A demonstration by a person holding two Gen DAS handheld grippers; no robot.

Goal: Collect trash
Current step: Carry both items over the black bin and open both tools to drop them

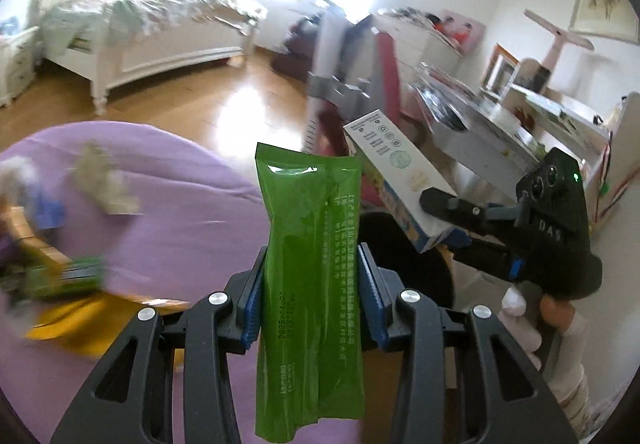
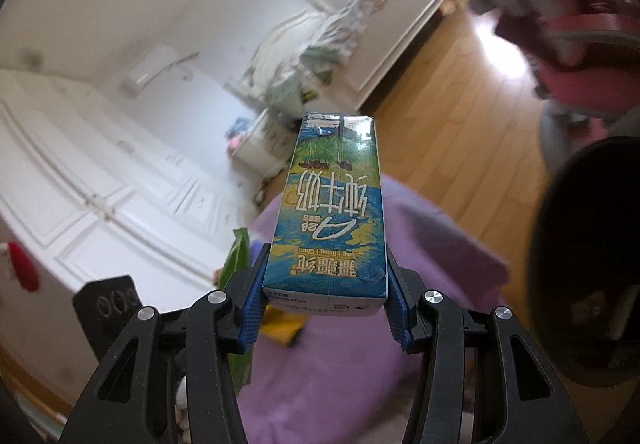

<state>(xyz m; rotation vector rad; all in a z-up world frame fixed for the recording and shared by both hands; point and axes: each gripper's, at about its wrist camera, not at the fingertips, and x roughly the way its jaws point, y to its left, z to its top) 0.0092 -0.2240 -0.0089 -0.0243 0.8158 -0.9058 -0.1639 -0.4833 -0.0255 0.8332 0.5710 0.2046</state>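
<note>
Bedroom, purple mat (image 1: 192, 179) below; left gripper (image 1: 311, 296) clamps green pouch (image 1: 310, 264), right gripper (image 2: 326, 308) clamps milk carton (image 2: 332, 211).

green sachet (image 1: 310, 276): upright, clamped | milk carton (image 2: 332, 211): clamped, print upside down | blurred scraps (image 1: 106, 183), perhaps paper

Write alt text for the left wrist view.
The left gripper clamps an upright green packet above a purple cover. To its right, the right gripper holds a milk carton; a white bed stands behind.
</note>
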